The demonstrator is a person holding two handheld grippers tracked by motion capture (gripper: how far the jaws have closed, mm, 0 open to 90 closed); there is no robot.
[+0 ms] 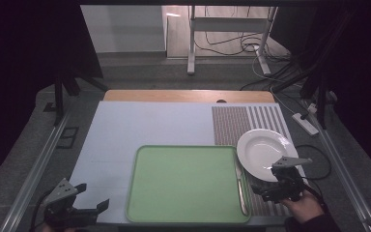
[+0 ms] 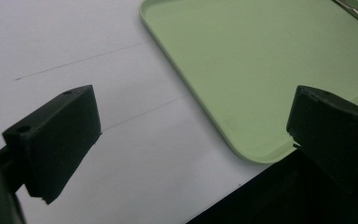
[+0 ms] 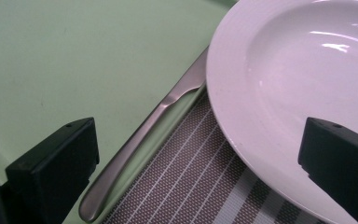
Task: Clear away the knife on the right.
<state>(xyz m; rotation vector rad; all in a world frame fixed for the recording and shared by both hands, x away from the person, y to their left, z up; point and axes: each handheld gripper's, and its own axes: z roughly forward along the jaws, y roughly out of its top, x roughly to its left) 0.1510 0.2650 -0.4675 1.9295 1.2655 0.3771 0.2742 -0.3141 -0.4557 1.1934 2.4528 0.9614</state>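
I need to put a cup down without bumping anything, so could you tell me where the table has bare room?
The white mat left of and beyond the tray is bare, and so is the tray's floor, apart from a utensil along its right rim. The right side is crowded: the plate meets the tray's corner there, with the right gripper beside it.

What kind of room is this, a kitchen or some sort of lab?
Probably a lab or recording setup, not a kitchen. The table stands on a bare floor among loose cables and dark stands, and a tidy green tray and white plate look staged.
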